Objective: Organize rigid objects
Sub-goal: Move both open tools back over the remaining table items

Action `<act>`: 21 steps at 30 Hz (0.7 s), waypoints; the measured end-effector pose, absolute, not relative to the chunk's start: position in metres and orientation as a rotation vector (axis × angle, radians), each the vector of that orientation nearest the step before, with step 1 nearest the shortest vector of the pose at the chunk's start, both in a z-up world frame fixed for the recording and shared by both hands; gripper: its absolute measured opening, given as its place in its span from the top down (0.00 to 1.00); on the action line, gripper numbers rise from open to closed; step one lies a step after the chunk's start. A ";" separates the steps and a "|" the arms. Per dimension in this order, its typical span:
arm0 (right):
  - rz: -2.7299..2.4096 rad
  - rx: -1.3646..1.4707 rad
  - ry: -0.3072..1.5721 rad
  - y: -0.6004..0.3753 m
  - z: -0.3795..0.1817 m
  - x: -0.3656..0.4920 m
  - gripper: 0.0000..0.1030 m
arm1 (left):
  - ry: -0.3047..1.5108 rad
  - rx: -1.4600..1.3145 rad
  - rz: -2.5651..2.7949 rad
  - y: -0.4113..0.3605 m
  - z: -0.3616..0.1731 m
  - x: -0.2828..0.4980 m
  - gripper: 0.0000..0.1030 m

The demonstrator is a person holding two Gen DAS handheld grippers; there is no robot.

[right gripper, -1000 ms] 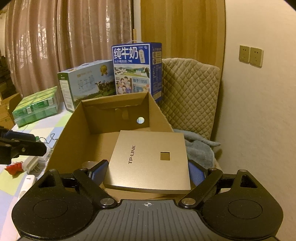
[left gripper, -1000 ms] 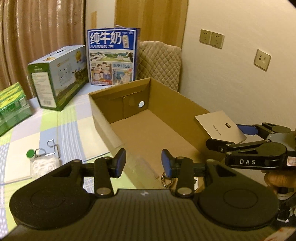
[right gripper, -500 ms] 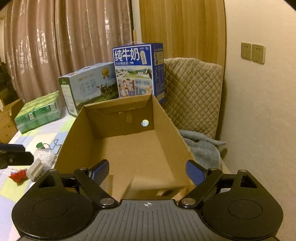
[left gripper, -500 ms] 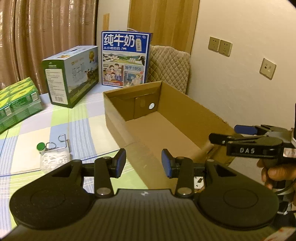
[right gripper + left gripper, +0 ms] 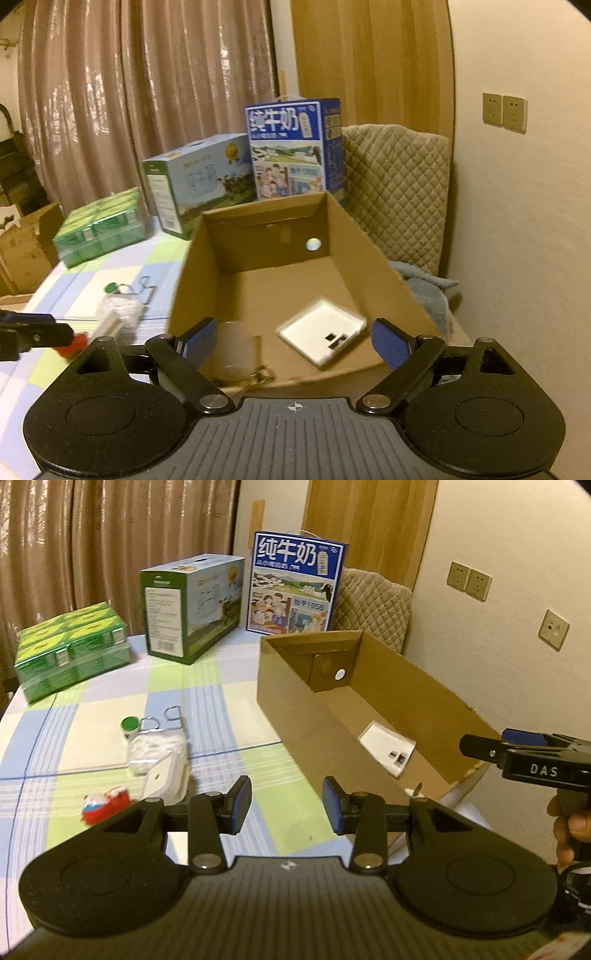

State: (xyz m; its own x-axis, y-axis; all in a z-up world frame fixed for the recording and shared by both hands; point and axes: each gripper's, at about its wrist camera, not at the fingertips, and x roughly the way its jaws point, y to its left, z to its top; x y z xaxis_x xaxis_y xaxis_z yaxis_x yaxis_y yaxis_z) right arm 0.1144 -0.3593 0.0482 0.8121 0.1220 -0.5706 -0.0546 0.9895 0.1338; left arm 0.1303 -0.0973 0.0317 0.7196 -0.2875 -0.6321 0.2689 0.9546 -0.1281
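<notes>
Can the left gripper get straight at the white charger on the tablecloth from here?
Probably yes. The left gripper is empty and open, and the white charger lies just ahead to its left on the table, nothing between.

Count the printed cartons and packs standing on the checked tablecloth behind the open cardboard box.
3: the blue milk carton right behind the box, the green-and-white carton to its left, the green shrink-wrapped pack farthest left. None appear hidden.

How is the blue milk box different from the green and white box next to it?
The blue milk box stands tall, its broad picture face toward the cameras; the green and white box lies long and low, turned at an angle. The blue one has large white characters; the other shows cows. Both are closed cartons standing on the checked tablecloth.
</notes>
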 end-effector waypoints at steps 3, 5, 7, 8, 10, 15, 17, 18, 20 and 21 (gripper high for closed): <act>0.113 0.118 0.620 -0.346 0.052 0.103 0.15 | 0.701 -0.034 -0.293 -0.086 0.033 0.120 0.65; 0.128 0.121 0.623 -0.337 0.053 0.095 0.15 | 0.702 -0.038 -0.281 -0.079 0.033 0.114 0.65; 0.139 0.118 0.630 -0.328 0.054 0.089 0.15 | 0.702 -0.043 -0.269 -0.072 0.033 0.108 0.65; 0.144 0.120 0.634 -0.324 0.054 0.086 0.15 | 0.702 -0.046 -0.261 -0.067 0.033 0.104 0.65; 0.157 0.125 0.641 -0.316 0.053 0.080 0.15 | 0.701 -0.052 -0.242 -0.057 0.033 0.099 0.64; 0.192 0.117 0.659 -0.296 0.051 0.072 0.15 | 0.698 -0.070 -0.185 -0.031 0.034 0.087 0.63; 0.204 0.116 0.664 -0.289 0.050 0.070 0.15 | 0.698 -0.076 -0.159 -0.020 0.034 0.083 0.63; 0.209 0.116 0.668 -0.286 0.050 0.069 0.15 | 0.698 -0.079 -0.146 -0.014 0.034 0.081 0.63; 0.221 0.115 0.673 -0.279 0.048 0.066 0.15 | 0.700 -0.087 -0.121 -0.004 0.034 0.078 0.63; 0.227 0.113 0.676 -0.276 0.048 0.064 0.15 | 0.701 -0.094 -0.110 0.002 0.034 0.077 0.63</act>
